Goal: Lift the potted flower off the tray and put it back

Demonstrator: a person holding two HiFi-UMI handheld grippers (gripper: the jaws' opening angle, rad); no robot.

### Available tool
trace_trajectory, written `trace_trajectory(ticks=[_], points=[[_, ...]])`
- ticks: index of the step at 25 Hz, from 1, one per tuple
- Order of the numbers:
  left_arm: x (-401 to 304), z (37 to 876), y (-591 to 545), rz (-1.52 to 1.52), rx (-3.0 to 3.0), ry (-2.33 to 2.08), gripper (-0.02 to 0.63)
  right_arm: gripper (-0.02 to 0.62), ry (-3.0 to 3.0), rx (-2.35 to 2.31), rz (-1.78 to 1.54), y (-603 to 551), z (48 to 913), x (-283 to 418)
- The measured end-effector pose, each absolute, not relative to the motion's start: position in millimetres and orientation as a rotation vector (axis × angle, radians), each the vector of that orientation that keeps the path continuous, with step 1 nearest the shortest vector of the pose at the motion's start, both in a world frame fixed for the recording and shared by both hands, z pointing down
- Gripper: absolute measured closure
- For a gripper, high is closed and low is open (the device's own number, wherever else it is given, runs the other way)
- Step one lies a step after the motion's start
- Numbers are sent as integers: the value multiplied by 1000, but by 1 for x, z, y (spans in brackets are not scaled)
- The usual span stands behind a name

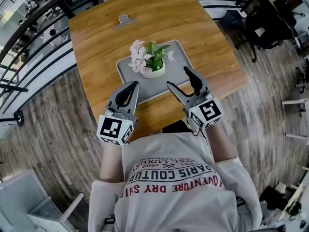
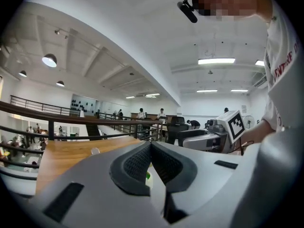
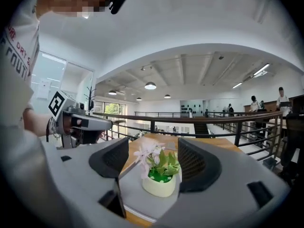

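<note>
Potted flower (image 1: 150, 62) is shown on tray (image 1: 179, 57) at centre; left gripper (image 1: 131, 85) jaws pressed together, right gripper (image 1: 178, 77) jaws spread.

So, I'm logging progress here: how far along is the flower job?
Nothing looks done yet: the potted flower sits on the tray. In hand: the right claw, jaws apart, faces it without touching; the left claw is shut and empty. Left: grip, lift, set back.

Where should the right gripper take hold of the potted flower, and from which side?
Probably the round wall of the cream pot, below the blooms, coming level from the person's side with the open right gripper: it stands upright on the tray, blooms overhanging.
</note>
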State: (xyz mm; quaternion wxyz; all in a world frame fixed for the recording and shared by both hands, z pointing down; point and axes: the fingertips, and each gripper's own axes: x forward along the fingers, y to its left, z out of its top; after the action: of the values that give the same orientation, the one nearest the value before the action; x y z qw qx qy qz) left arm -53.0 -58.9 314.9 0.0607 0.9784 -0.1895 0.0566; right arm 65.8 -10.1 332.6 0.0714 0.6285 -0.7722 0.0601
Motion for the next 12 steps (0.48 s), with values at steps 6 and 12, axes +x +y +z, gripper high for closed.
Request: trace_trajectory(ticks=[6, 12], points=[[-36, 337, -91, 227, 2842, -883, 594, 236, -2371, 1545, 290, -57, 379, 114], [-28, 372, -101, 227, 2669, -1158, 594, 198, -2443, 1140, 384, -79, 449, 133]])
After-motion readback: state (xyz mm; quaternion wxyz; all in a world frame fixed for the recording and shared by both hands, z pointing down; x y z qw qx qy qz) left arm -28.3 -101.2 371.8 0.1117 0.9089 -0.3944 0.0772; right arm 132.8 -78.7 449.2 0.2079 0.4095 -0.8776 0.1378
